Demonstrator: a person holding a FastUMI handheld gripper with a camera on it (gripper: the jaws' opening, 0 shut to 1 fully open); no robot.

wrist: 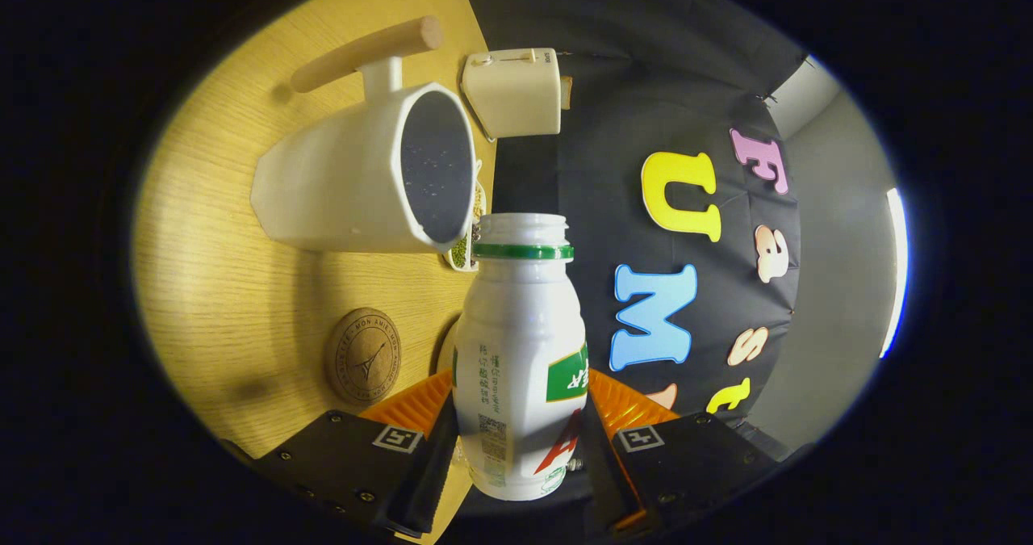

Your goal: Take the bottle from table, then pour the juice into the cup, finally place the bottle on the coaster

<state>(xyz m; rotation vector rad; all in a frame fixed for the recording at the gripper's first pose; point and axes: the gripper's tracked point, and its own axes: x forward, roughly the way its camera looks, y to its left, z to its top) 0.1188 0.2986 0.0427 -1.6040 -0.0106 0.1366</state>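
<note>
The gripper (520,440) was clamped on the bottle (520,351), one finger pressed against each side of its lower body, and the whole view was rolled sideways, so the wooden table (218,287) ran up one side of the fingers and the dark booth wall up the other.

Just beyond the bottle's mouth stood the cup (363,182), a white faceted mug with a dark speckled inside and a pale wooden handle (367,52) on a white stem; its open rim faced the bottle's neck, near it but not touching. Wedged between the cup's rim and the bottle's neck was the edge of a small dish (464,250) holding green and pale grains. Farther beyond the cup sat a cream-coloured box-like appliance (514,93) with a slot and a knob on its face. Close to the table-side finger lay the round cork coaster (363,355), flat on the wood and bare.

The bottle itself was white plastic, uncapped, with a green ring under its threaded mouth and a label printed in green and red around its body.
</note>
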